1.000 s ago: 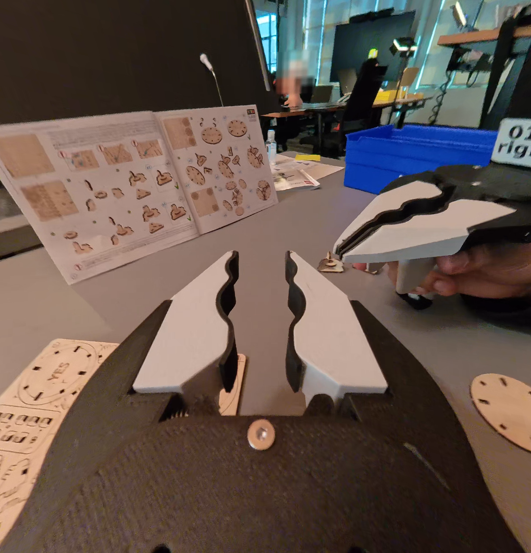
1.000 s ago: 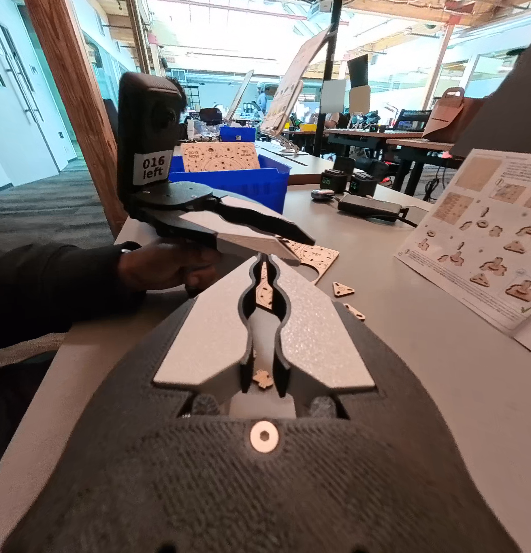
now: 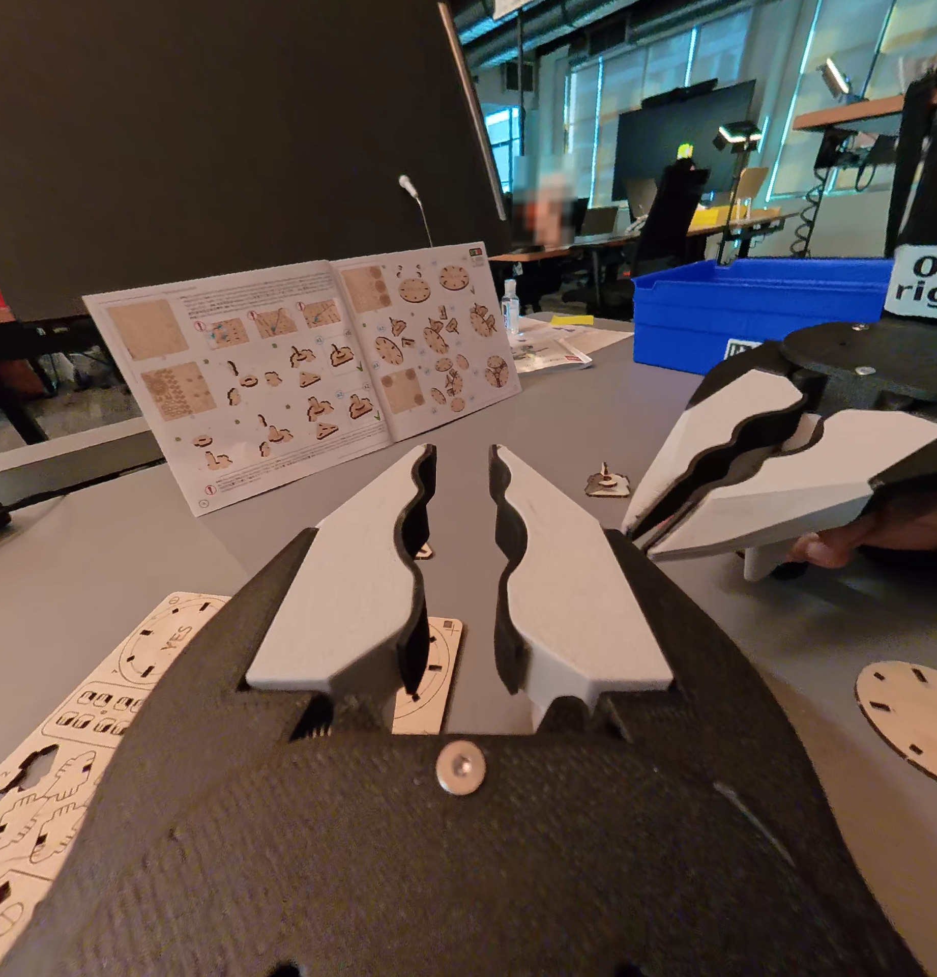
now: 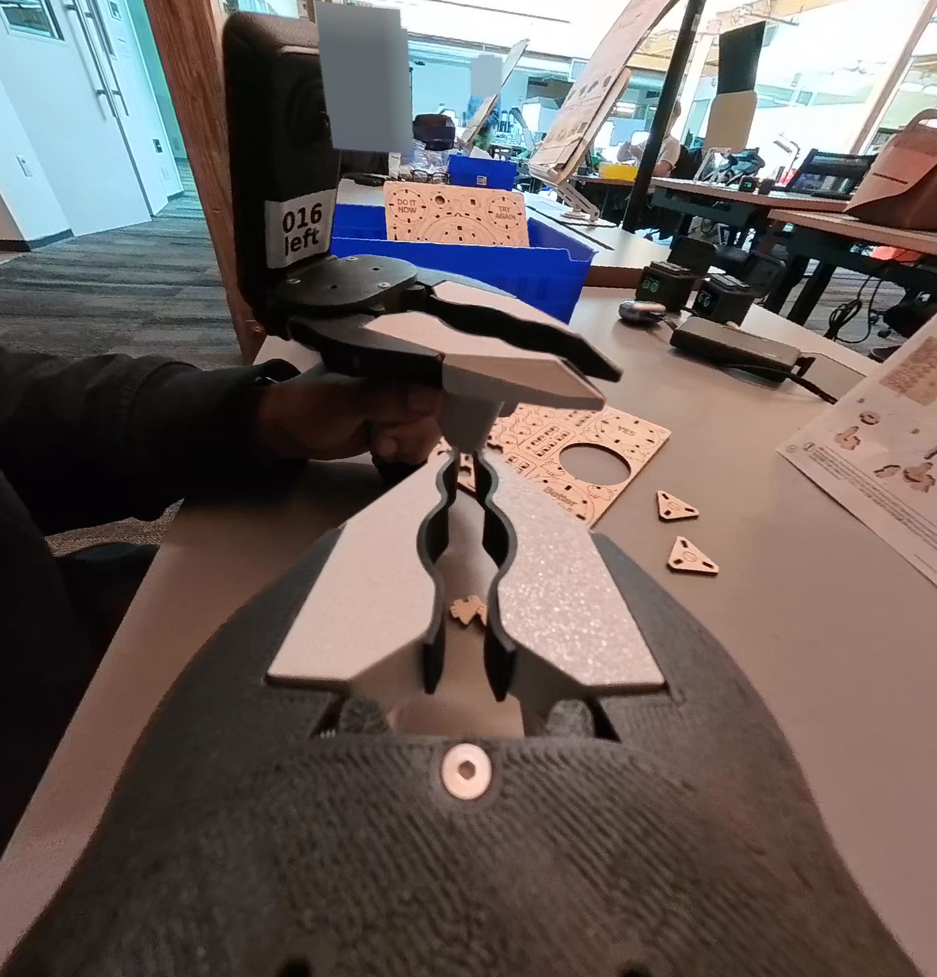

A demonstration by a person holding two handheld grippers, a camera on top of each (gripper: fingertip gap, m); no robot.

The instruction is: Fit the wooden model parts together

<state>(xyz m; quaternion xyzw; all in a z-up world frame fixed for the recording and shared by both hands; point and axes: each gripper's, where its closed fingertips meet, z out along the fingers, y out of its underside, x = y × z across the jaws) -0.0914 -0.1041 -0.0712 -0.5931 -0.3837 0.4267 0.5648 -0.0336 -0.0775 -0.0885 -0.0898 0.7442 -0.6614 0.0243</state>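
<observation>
A grey table [image 3: 561,402] carries everything. An open booklet [image 3: 276,380] of diagrams stands propped at the back, with a blue bin [image 3: 746,312] to its right.

A thin wooden sheet [image 4: 630,449] of laser-cut parts lies flat, with one round hole where a part is gone. The left gripper [image 3: 460,454] hangs just above this sheet. Its jaws stand clearly apart with only bare table between them, so it holds nothing.

The right gripper [image 4: 466,465] points at the sheet's near edge, close under the left one's handle. Its jaws are all but closed, leaving a slit at the tips, and nothing shows in it.

A cut disc [image 3: 910,719] lies to the right. Two triangles [image 4: 676,506] sit just beyond the sheet. A small slotted-together piece [image 3: 606,482] stands near the right gripper's tips, and a tiny loose cut-out [image 4: 469,610] lies under its fingers.

The wood looks light and stiff, but probably brittle at the thin tabs and slots. The sheet is best pinched at a solid border. The small parts, lying flat, likely need an edge lifted first.
</observation>
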